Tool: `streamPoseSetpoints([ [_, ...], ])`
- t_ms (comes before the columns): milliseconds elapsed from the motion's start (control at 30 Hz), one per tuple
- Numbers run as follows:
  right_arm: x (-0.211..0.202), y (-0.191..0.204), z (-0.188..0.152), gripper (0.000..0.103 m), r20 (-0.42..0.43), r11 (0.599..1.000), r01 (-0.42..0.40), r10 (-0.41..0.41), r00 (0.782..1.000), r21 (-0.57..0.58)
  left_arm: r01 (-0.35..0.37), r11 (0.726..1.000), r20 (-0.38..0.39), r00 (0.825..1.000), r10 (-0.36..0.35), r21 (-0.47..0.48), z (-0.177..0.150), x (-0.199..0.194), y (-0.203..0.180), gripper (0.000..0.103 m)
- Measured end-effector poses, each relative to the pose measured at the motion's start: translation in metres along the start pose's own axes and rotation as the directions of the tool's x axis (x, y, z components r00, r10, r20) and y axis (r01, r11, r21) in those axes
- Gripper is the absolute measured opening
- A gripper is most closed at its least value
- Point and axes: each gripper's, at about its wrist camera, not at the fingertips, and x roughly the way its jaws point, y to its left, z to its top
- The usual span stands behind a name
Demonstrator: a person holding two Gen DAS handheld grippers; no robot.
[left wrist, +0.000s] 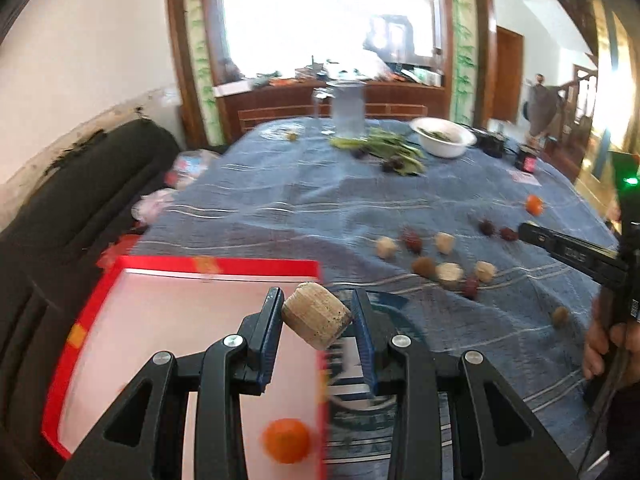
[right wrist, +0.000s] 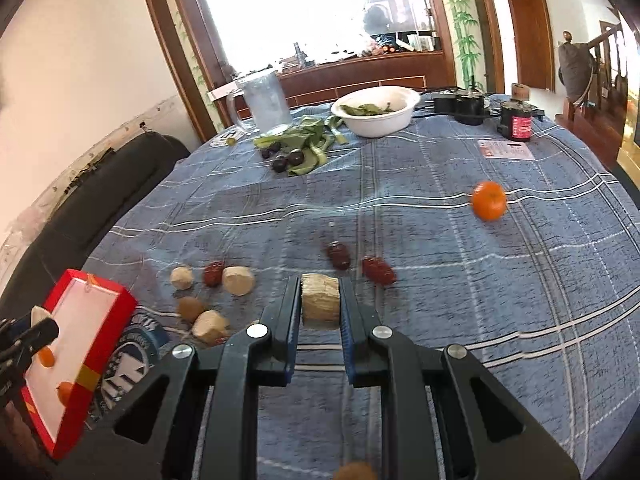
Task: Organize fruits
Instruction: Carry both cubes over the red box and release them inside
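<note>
My left gripper [left wrist: 316, 312] is shut on a pale tan cut chunk [left wrist: 316, 320] and holds it over the right edge of the red tray [left wrist: 92, 312], which holds an orange [left wrist: 286, 444]. My right gripper [right wrist: 320, 300] is shut on another pale chunk [right wrist: 320, 300] just above the blue cloth. Loose pale chunks [right wrist: 238, 280], red dates [right wrist: 378, 270], a brown kiwi [right wrist: 190, 308] and an orange [right wrist: 488, 200] lie on the cloth. The red tray [right wrist: 104, 344] and the left gripper also show at the left in the right wrist view.
A white bowl [right wrist: 376, 114] of greens, a clear pitcher [right wrist: 266, 100], dark plums [right wrist: 286, 160] on leaves and black jars [right wrist: 516, 122] stand at the far side. A black sofa [left wrist: 60, 216] runs along the left edge of the table.
</note>
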Motion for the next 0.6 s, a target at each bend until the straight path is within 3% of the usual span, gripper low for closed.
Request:
streamPoseSetpoints([
  [133, -0.008, 0.04, -0.003, 0.02, 0.0, 0.995, -0.093, 0.093, 0.996, -0.037, -0.064, 0.997, 0.015, 0.998, 0.065, -0.036, -0.004, -0.003, 0.028, 0.034],
  [333, 0.001, 0.129, -0.02, 0.02, -0.078, 0.943, -0.315, 0.308, 0.948, -0.104, -0.151, 0.985, 0.005, 0.988, 0.152, -0.089, -0.015, -0.003, 0.066, 0.034],
  [467, 0.009, 0.181, -0.035, 0.02, -0.135, 0.904, -0.394, 0.375, 0.917, -0.165, -0.181, 0.976, -0.016, 0.983, 0.18, -0.122, -0.024, -0.001, 0.088, 0.034],
  [600, 0.012, 0.212, -0.05, 0.02, -0.17, 0.88, -0.425, 0.395, 0.903, -0.213, -0.197, 0.969, -0.037, 0.98, 0.194, -0.147, -0.032, 0.004, 0.104, 0.034],
])
